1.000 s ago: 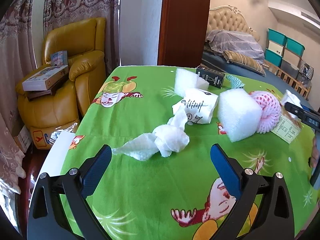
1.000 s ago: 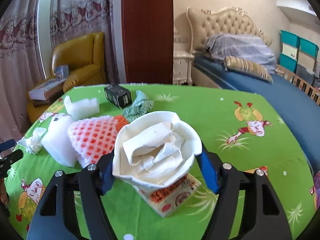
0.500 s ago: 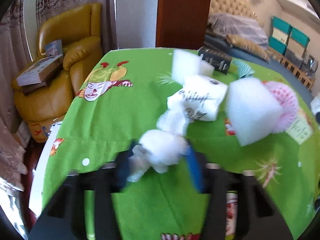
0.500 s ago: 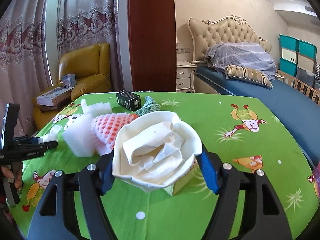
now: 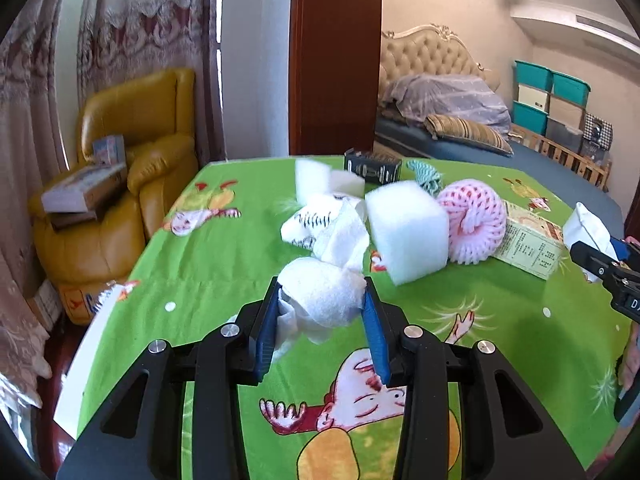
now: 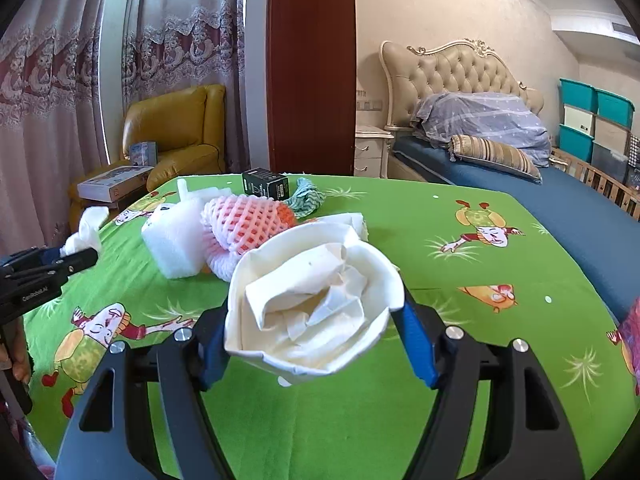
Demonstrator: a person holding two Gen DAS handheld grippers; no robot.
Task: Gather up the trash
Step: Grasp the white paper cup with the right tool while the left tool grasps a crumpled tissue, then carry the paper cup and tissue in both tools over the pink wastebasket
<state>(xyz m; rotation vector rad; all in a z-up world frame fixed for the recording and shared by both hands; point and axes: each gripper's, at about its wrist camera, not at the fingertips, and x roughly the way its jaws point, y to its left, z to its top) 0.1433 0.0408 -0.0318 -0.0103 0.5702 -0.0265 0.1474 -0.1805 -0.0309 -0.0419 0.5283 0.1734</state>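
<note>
My left gripper (image 5: 322,316) is shut on a crumpled white tissue (image 5: 320,300) and holds it above the green cartoon tablecloth (image 5: 208,264). My right gripper (image 6: 316,328) is shut on a white paper bag (image 6: 312,304) with crumpled paper inside. Loose trash lies on the cloth: a white foam block (image 5: 406,228), a pink foam fruit net (image 5: 474,222), a printed white wrapper (image 5: 316,220), a flat printed carton (image 5: 532,240), a black box (image 5: 372,166). The bag also shows at the right of the left wrist view (image 5: 588,226).
A yellow armchair (image 5: 120,184) with boxes on it stands left of the table. A bed (image 6: 520,168) and stacked storage bins (image 6: 592,124) are at the right. A teal cloth (image 6: 306,196) lies near the black box (image 6: 265,184).
My left gripper has closed on the white tissue and lifted it off the cloth. My right gripper has risen with the paper bag, away from the carton.
</note>
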